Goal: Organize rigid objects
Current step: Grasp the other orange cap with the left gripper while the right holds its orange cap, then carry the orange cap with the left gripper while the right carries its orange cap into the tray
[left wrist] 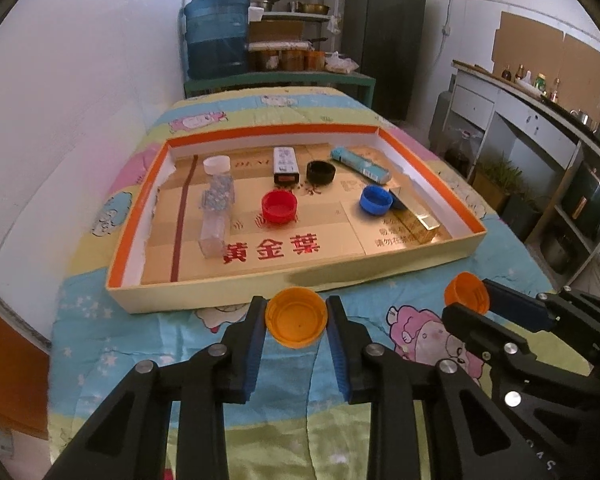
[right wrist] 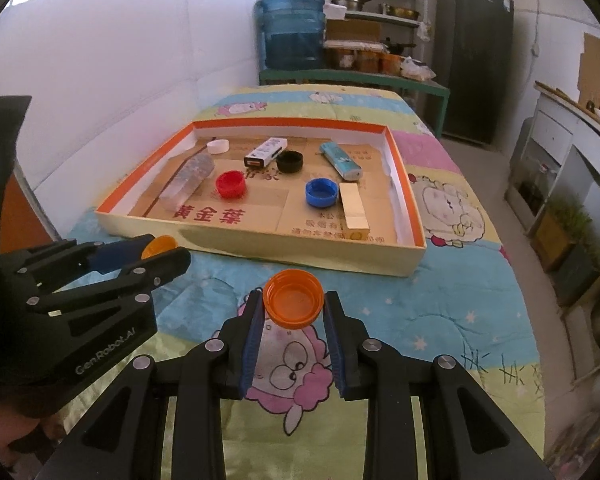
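Each gripper is shut on an orange bottle cap, both just in front of the shallow orange-rimmed box. My left gripper pinches its orange cap by the sides, open side up. My right gripper holds the second orange cap the same way, to the right of the left one. Inside the box lie a red cap, a blue cap, a black cap and a clear bottle.
The box also holds a white remote-like block, a light-blue tube and a gold bar. It rests on a cartoon-print quilt. A white wall runs along the left; a water jug stands behind.
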Action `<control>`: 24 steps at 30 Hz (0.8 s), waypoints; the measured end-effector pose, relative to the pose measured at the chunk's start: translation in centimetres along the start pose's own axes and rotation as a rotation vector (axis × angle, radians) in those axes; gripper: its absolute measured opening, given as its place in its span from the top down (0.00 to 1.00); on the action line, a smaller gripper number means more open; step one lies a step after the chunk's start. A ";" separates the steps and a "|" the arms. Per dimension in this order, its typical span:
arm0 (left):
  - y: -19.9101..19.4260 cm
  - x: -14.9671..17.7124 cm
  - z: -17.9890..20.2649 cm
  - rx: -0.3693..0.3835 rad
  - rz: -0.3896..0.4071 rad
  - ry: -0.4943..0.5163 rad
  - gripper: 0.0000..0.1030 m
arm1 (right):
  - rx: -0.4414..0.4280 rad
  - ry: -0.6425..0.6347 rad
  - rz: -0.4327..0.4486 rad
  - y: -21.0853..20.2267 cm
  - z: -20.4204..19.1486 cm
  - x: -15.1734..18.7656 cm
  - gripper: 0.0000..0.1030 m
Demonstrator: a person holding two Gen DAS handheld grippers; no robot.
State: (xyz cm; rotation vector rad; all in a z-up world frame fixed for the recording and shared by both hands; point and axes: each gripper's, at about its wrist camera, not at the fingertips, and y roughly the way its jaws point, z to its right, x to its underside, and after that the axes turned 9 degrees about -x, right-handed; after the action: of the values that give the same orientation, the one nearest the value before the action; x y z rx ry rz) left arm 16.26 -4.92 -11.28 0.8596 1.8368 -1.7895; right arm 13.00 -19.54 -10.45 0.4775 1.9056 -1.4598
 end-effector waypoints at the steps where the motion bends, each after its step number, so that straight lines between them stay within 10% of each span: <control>1: -0.3 -0.1 -0.1 0.001 0.006 -0.002 0.70 | 0.001 -0.005 0.002 -0.2 -0.2 -0.1 0.70; 24: -4.4 -2.3 -4.7 -0.011 0.094 -0.064 0.70 | 0.012 -0.101 0.041 -1.8 -4.3 -4.1 0.70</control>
State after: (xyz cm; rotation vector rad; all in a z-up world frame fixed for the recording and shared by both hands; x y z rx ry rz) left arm 15.43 -0.46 -6.17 0.8596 1.7358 -1.7272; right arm 13.40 -15.57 -5.72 0.4370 1.7985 -1.4430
